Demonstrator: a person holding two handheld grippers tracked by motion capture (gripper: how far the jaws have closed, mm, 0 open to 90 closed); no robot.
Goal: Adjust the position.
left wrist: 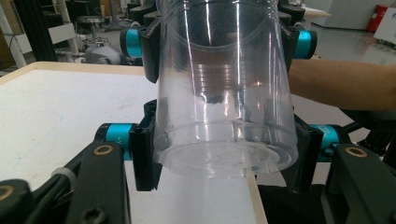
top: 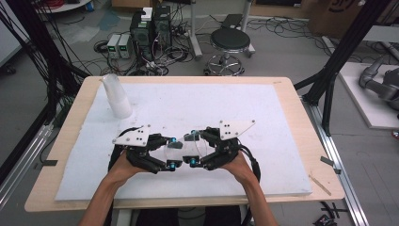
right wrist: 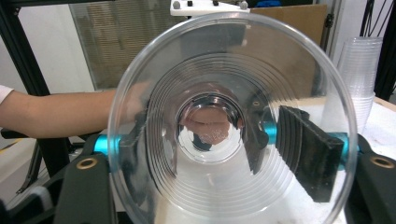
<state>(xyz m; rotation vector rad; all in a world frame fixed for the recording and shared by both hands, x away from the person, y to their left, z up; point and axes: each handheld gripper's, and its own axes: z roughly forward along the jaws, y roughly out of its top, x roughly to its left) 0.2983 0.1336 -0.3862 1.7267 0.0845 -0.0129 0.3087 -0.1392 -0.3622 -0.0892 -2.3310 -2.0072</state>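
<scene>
Left gripper (top: 170, 153) clamped on base end of clear plastic cup (left wrist: 226, 107), held level above white mat (top: 197, 106) near front edge. Right gripper (top: 194, 148) at the mouth end, pads (right wrist: 306, 151) set against the wider wall, apparently squeezing; no earlier frame to compare. Stack of cups (top: 116, 96) upright at far left of mat, well apart. Risks: thin wall buckling or cracking under two-sided squeeze; slick taper slipping from jaws on a pull apart; cup possibly nested pair, could separate unevenly and drop onto mat.
</scene>
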